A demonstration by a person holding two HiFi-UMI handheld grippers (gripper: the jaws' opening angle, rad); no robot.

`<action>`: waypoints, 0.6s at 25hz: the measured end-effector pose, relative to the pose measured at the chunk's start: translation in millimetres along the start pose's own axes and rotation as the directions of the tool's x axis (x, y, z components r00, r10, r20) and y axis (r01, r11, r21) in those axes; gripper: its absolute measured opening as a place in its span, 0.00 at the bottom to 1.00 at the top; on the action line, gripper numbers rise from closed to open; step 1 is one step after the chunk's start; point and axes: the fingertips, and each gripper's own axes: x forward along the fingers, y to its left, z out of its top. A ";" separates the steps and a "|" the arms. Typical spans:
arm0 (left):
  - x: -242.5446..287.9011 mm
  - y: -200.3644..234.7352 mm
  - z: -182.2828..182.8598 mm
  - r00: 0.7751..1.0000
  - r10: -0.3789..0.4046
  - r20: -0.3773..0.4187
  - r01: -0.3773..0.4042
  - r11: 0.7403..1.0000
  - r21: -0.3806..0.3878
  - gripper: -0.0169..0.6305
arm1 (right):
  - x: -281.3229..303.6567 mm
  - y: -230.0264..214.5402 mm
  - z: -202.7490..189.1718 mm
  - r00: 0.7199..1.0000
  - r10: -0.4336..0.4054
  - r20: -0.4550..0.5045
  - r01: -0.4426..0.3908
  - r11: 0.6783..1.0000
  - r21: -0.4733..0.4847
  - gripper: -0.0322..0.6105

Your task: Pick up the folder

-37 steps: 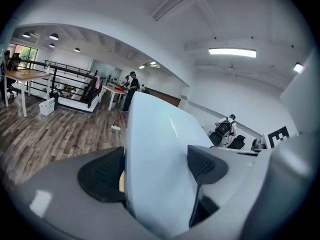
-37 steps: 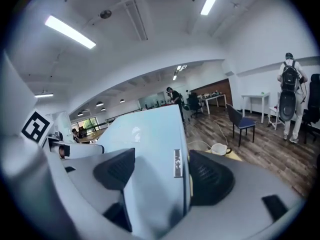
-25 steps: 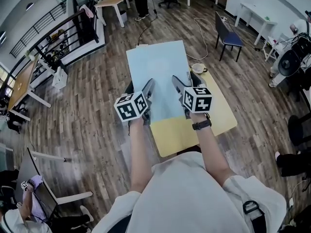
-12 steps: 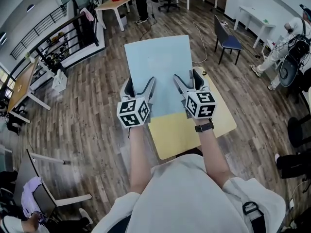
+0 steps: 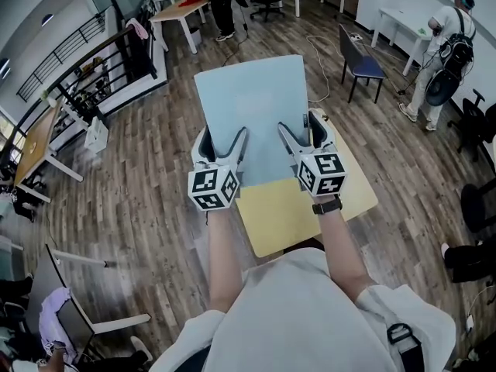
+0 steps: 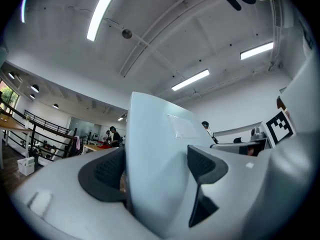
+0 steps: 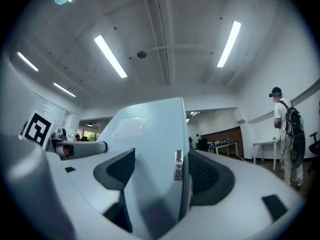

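Observation:
A light blue folder [image 5: 252,107] is held up off the yellow table [image 5: 287,215], with its far end tipped upward. My left gripper [image 5: 223,142] is shut on its near left edge and my right gripper [image 5: 298,134] on its near right edge. In the left gripper view the folder [image 6: 155,149] stands between the dark pads [image 6: 206,166] of the left gripper [image 6: 155,169]. The right gripper view shows the folder [image 7: 150,149] clamped in the right gripper [image 7: 165,171], with a small metal clip [image 7: 178,165] at its edge. Both cameras point up at the ceiling.
A blue chair [image 5: 360,56] stands beyond the table at the right. A person with a backpack [image 5: 442,37] stands at the far right by a white desk. A black railing [image 5: 93,60] runs along the left, and another person [image 5: 221,2] stands by the far tables.
Both grippers have lifted the folder higher and tipped its far end up. The person with the backpack has come into view at the right.

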 end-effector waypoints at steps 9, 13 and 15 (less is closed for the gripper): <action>3.1 -3.0 -11.0 1.000 -0.001 -0.021 0.001 1.000 0.020 0.62 | -2.4 -7.7 -10.1 0.999 -0.009 -0.039 0.008 1.000 -0.020 0.53; 5.8 -3.6 -17.4 1.000 -0.001 -0.030 0.002 1.000 0.020 0.62 | -1.6 -11.9 -15.7 0.998 -0.014 -0.054 0.013 1.000 -0.012 0.53; 8.7 -3.2 -22.9 0.999 -0.003 -0.043 0.004 1.000 0.019 0.62 | -0.5 -14.8 -21.2 0.998 -0.016 -0.067 0.015 1.000 -0.006 0.53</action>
